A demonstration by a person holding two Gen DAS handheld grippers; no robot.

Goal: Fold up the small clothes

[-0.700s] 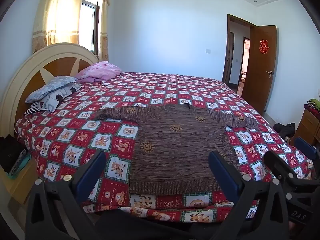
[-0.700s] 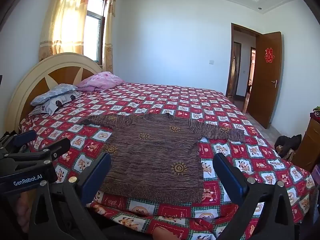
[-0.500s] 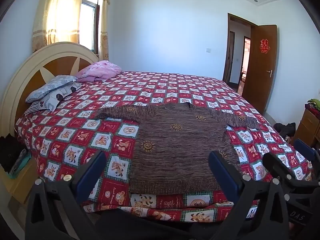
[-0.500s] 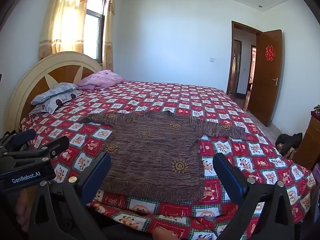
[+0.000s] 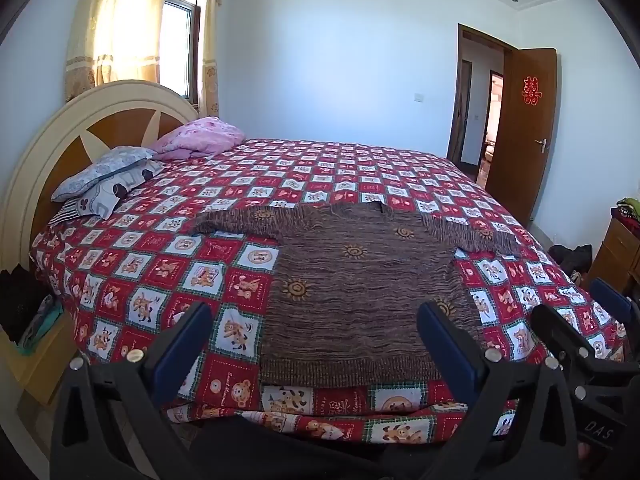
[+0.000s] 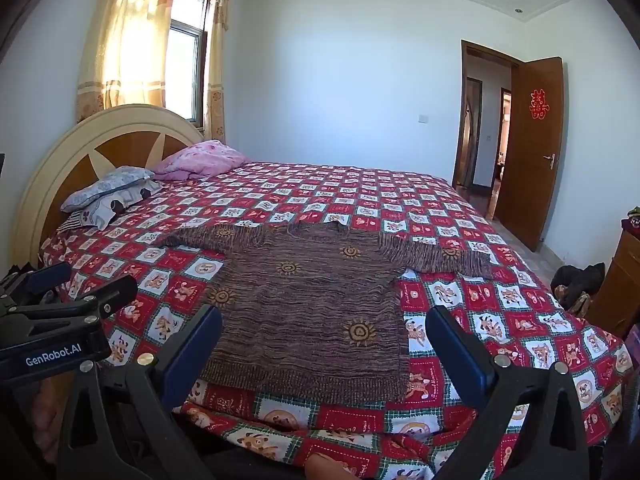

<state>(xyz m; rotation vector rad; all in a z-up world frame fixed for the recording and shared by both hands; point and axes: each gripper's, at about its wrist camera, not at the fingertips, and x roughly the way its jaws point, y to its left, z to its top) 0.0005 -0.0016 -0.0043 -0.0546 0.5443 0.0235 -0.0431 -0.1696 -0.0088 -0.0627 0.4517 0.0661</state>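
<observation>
brown sweater (image 5: 360, 300) flat on bed, hem corner behind left gripper (image 5: 316, 344), both grippers released

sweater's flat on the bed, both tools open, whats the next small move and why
Probably bring the left tool down to the brown sweater's left sleeve to fold it inward: the sweater lies spread flat, sleeves out, and both tools hover open, empty, short of it.

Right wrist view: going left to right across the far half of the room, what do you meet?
Curtained window → headboard → pink quilt → wall switch → open wooden door → wooden dresser.
</observation>
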